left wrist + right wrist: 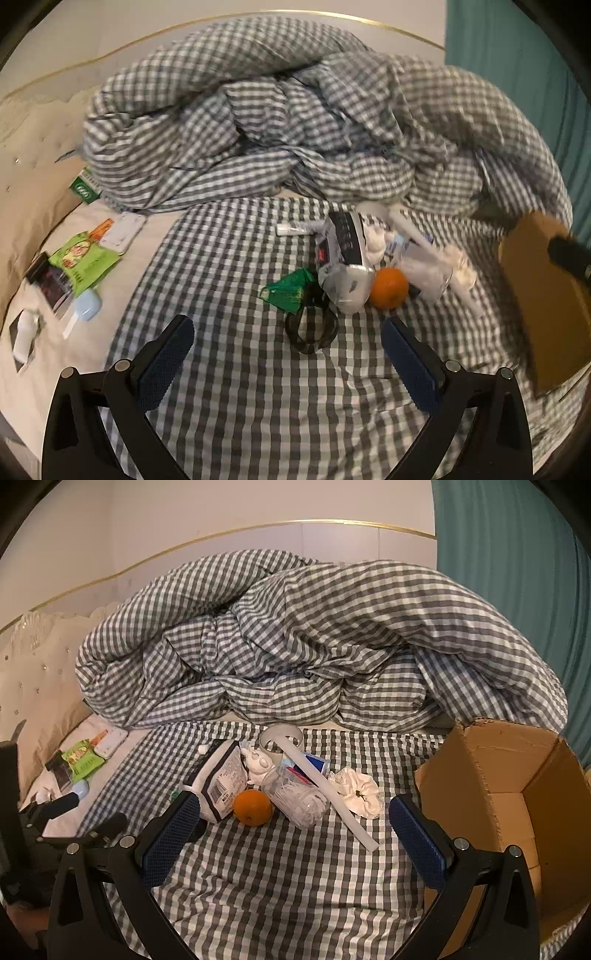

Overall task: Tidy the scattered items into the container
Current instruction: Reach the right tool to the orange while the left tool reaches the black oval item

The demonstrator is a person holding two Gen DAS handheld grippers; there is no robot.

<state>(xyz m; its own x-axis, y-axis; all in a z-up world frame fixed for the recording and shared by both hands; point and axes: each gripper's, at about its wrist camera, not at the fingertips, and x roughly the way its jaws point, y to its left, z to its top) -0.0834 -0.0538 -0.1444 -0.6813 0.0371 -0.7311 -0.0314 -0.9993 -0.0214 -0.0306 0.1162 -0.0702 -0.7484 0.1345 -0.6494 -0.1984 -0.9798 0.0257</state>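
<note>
I am working over a bed spread with a grey-and-white checked sheet, a crumpled duvet of the same check heaped along the top half of both views.

The clutter sits in the centre of each frame. In the right wrist view an orange lies at the middle, smooth and round, touching a crinkly white-and-black foil pouch on its left and a clear ribbed plastic cup on its right. A long white plastic strip runs diagonally from upper left to lower right across the pile, and a soft white scrunchie lies just right of it. The open cardboard box fills the right edge of that frame.

My right gripper has its blue pads spread wide, empty; the orange lies just ahead of the gap, slightly left of centre. My left gripper is equally wide and empty, with a dark translucent ring just ahead of its fingers and a green foil wrapper beyond.

I judge the right hand better placed, since the box sits on its side.
</note>
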